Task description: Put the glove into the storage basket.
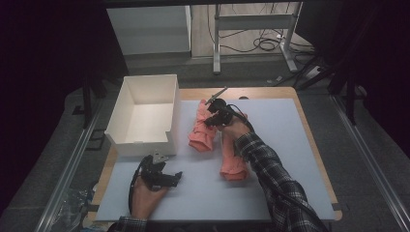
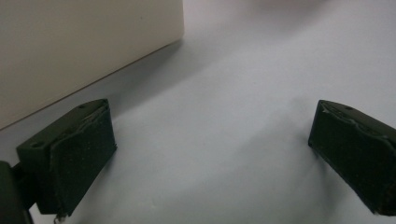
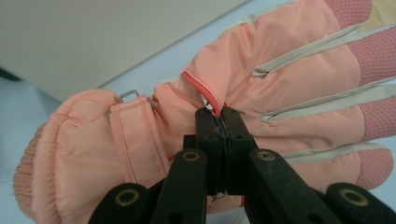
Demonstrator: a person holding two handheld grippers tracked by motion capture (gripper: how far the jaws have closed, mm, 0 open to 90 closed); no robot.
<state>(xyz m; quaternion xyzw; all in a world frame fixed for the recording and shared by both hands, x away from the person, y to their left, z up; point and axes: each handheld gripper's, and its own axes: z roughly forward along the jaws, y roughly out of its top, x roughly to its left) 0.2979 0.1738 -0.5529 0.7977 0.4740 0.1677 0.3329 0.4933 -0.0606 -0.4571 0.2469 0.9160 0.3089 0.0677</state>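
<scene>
Two salmon-pink winter gloves lie on the pale mat. The left glove (image 1: 201, 127) (image 3: 261, 88) lies beside the white box, and my right gripper (image 1: 212, 119) (image 3: 222, 112) is shut on a fold of its back near the wrist strap. The second glove (image 1: 232, 159) lies just right of it, partly under the person's right wrist. My left gripper (image 1: 175, 178) (image 2: 210, 154) rests low near the mat's front left, jaws wide apart with only bare mat between them, close to the box's front wall (image 2: 70, 51).
An open white box (image 1: 145, 113) stands at the mat's back left corner. The pale mat (image 1: 285, 130) covers a wooden table. Behind the table are a metal stand (image 1: 251, 34) and cables on the floor.
</scene>
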